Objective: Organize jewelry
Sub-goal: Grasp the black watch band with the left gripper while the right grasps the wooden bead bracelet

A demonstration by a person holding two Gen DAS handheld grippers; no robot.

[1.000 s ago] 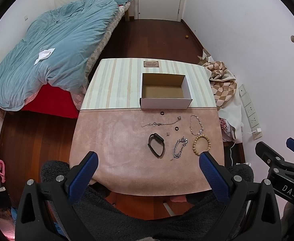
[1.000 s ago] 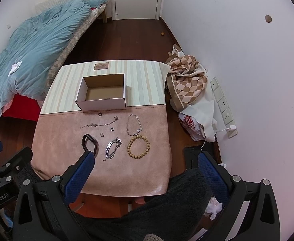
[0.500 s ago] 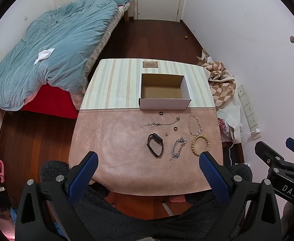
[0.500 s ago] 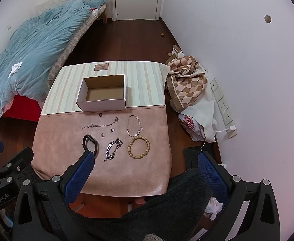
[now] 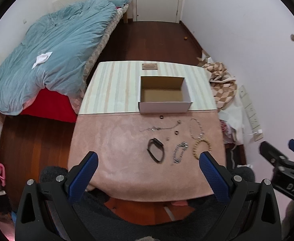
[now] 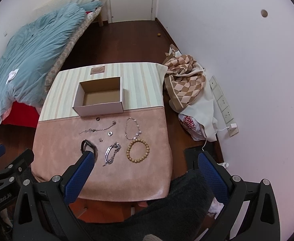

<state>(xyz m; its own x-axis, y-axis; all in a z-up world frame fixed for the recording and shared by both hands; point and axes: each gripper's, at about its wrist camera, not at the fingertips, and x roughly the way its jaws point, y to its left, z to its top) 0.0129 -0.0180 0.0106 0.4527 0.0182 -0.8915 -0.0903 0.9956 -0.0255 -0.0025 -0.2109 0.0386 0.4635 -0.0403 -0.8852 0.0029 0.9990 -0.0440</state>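
Observation:
An open, empty cardboard box stands on the striped far half of the table. On the pink cloth in front of it lie several pieces: a black band, a silver chain bracelet, a wooden bead bracelet, a silver necklace, a thin chain and small rings. My left gripper and right gripper are both open and empty, held high above the table's near edge.
A bed with a blue duvet is on the left. A checked cloth pile lies on the floor right of the table, by wall sockets. A small brown plaque lies behind the box. Dark fuzzy fabric is below.
Both views shifted only slightly; the jewelry and box have not moved. Both grippers stay open.

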